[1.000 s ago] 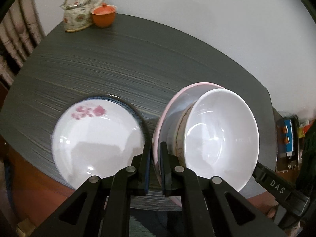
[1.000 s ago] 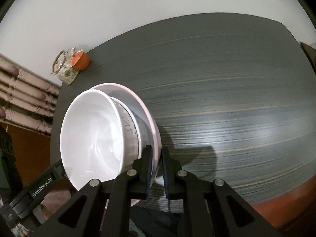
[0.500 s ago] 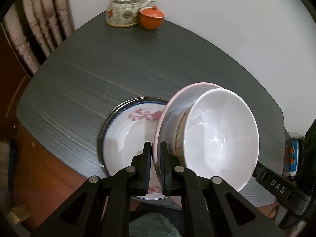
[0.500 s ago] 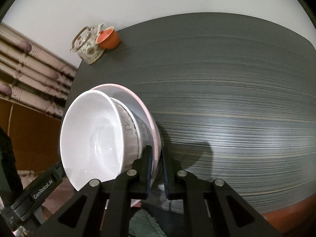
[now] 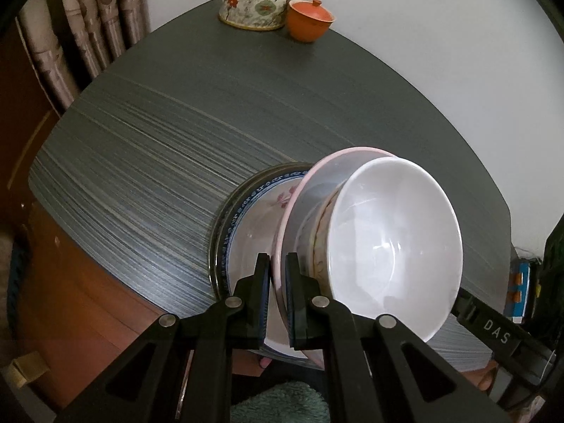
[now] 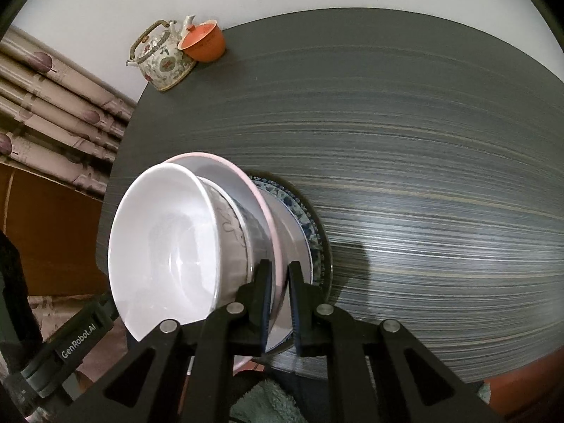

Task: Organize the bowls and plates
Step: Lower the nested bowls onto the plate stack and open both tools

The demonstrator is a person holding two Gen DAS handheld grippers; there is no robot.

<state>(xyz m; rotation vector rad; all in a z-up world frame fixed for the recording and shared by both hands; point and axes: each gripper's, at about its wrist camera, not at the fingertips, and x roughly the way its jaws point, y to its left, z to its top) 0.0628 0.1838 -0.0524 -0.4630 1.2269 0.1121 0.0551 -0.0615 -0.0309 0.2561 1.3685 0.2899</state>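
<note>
Both the left gripper (image 5: 278, 292) and right gripper (image 6: 280, 299) were clamped on opposite rims of the pink plate (image 5: 299, 204), keeping its stacked white bowl (image 5: 394, 246) level above the blue-rimmed plate (image 5: 243, 208).

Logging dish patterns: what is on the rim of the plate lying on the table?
A blue patterned band on the plate, clearest from the left wrist.

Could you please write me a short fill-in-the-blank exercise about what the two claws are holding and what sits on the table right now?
1. Both the left claw and the right claw grip the rim of the ____ plate.
2. The glossy white bowl sits on that plate, nested in another ____.
3. Below lies a blue-rimmed plate painted with pink ____.
4. Next to the floral teapot stands a lidded ____ cup.

Missing words: pink; bowl; flowers; orange
</note>
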